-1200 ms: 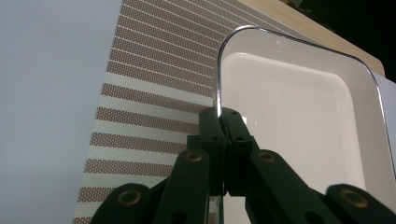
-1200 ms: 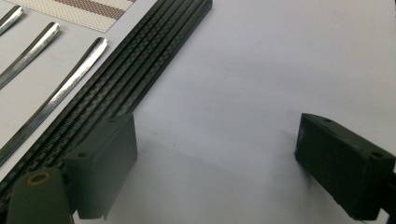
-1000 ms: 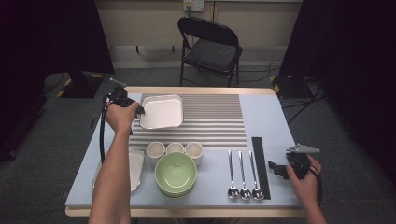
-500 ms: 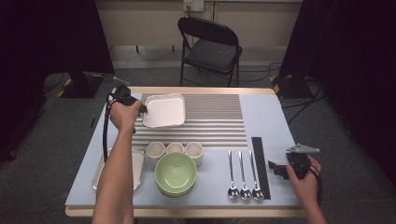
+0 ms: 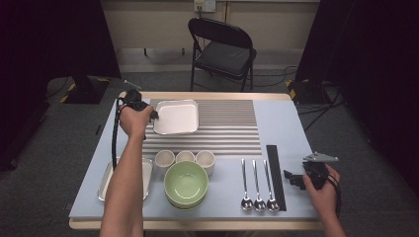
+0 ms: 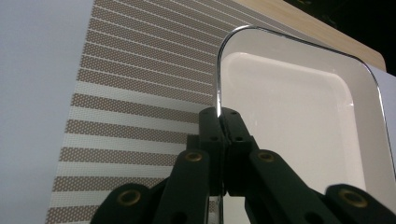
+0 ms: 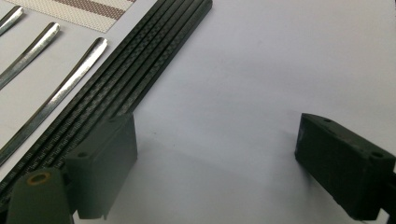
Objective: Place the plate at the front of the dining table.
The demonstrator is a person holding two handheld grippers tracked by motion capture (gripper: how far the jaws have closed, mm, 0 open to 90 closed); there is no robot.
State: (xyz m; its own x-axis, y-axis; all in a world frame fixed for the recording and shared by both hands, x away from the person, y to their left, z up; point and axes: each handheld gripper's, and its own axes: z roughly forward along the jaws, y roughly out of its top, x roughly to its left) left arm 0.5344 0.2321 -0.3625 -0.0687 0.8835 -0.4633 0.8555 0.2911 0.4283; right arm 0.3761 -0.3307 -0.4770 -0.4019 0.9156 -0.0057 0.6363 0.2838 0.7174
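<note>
Now L gripper (image 6: 219, 122) jaws pinch white tray (image 6: 299, 121) rim on striped mat (image 5: 227, 129); R gripper (image 7: 219, 172) jaws wide over blue tabletop (image 5: 281, 118).

L tongs (image 5: 154, 114) on tray (image 5: 176, 117) rim

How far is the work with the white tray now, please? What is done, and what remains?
Done: the left gripper is shut on the rim of the white tray, which lies at the striped mat's far left corner. In hand: that grip. The right gripper rests open beside the black strip. Left, probably: the second tray, cups, bowls and spoons appear untouched.
</note>
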